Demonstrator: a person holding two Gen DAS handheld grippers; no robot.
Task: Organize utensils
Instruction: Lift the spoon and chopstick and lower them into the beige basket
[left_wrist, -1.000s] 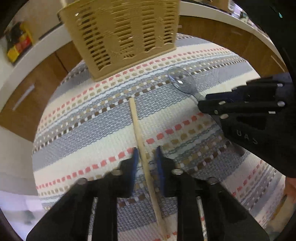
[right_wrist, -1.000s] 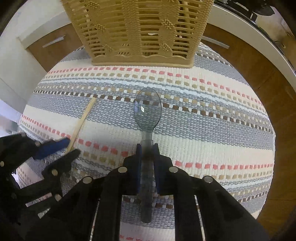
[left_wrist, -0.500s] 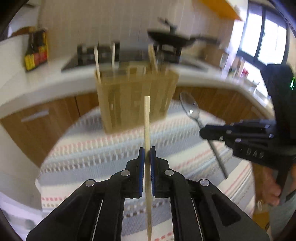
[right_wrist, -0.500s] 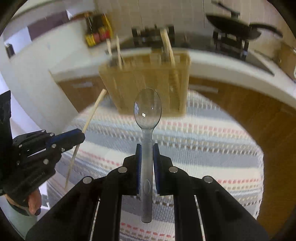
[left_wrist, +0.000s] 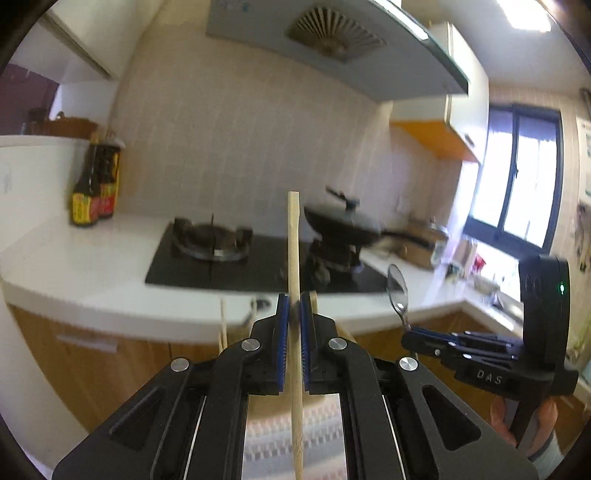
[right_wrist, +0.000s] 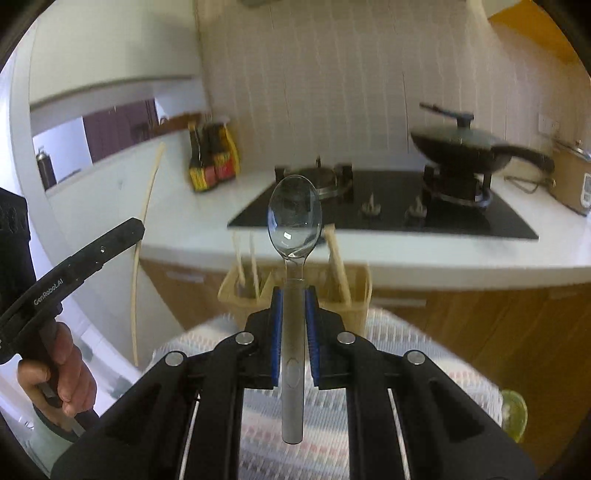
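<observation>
Now both grippers are raised well above the striped cloth (right_wrist: 424, 354), whereas a second ago both were down at cloth level with their utensils lying on it. The landmark is the woven utensil basket (right_wrist: 354, 295), which stands on the cloth.

Nearest the left wrist camera, the left gripper (left_wrist: 291, 314) has its blue pads pressed together on a wooden chopstick (left_wrist: 293, 236). The chopstick stands nearly upright, its top end higher than the basket. Earlier it lay flat on the cloth in front of the basket, between jaws not yet closed on it.

Nearest the right wrist camera, the right gripper (right_wrist: 293, 306) pinches the handle of a clear plastic spoon (right_wrist: 294, 218). The bowl points up, in front of and above the basket rim. Earlier the spoon lay on the cloth before the basket, already between the pads.

The basket, formerly filling the top of both views, now sits low, partly hidden behind the fingers. Pale sticks stand in it.

Beyond the basket runs the white counter (right_wrist: 406, 251) with a black gas hob (right_wrist: 388, 210), a lidded black pan (right_wrist: 465, 147) and dark sauce bottles (right_wrist: 212, 158). A hand (right_wrist: 62, 373) grips the left tool's handle.
</observation>
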